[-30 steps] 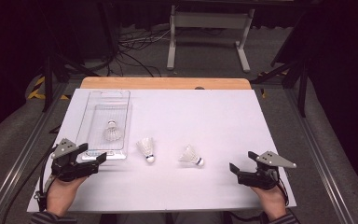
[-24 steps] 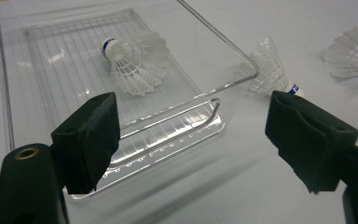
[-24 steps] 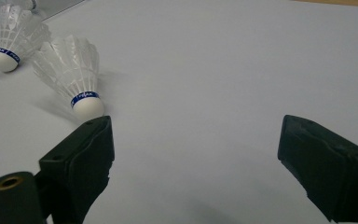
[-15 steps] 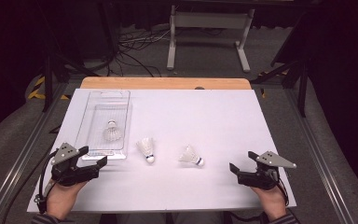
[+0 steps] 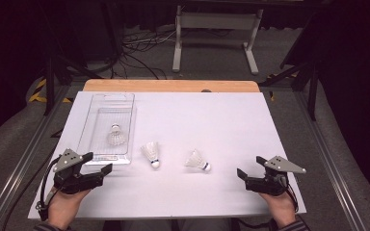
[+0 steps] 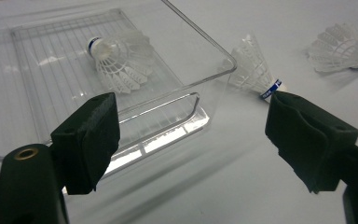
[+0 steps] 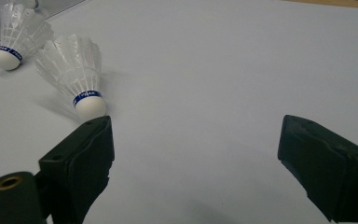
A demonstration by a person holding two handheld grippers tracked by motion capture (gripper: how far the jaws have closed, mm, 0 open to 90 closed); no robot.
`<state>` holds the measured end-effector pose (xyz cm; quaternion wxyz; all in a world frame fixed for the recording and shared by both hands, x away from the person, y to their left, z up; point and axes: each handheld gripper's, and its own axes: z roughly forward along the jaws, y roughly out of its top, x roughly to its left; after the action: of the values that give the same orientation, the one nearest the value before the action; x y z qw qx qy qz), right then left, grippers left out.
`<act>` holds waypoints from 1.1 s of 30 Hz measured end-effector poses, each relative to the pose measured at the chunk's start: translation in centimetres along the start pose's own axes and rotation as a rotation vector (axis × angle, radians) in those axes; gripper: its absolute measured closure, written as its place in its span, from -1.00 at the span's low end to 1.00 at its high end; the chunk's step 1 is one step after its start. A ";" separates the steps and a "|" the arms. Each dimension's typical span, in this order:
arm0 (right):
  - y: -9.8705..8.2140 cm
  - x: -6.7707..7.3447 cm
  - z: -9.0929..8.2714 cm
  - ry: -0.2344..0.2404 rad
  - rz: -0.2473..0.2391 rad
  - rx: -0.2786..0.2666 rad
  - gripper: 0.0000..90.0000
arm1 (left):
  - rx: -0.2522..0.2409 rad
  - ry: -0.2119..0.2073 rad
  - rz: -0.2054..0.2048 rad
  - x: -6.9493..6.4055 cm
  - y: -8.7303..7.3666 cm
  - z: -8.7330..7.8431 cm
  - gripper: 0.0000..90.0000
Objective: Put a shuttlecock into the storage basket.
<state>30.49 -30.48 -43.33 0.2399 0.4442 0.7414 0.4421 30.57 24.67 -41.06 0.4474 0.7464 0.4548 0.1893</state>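
High view: white table (image 5: 231,125), wood far edge, dark room, cables on floor (image 5: 139,45).

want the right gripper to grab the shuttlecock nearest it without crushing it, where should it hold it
Probably by the cork, not the feathers. The shuttlecock lies on its side with the cork facing the open right gripper, so come in low from that side.

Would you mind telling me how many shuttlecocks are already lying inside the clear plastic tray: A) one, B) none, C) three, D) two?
A: one shuttlecock lies on the ribbed floor of the clear tray, while the other two shuttlecocks rest on the white table to the tray's right.
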 end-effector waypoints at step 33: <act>0.0 0.0 -0.1 0.004 0.001 -0.008 -0.75 | 0.016 -0.051 0.047 -1.7 2.5 1.4 -0.57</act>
<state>30.41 -30.54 -43.26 0.2399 0.4429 0.7398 0.4461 31.94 22.02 -39.49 0.4484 0.7649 0.4271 0.1772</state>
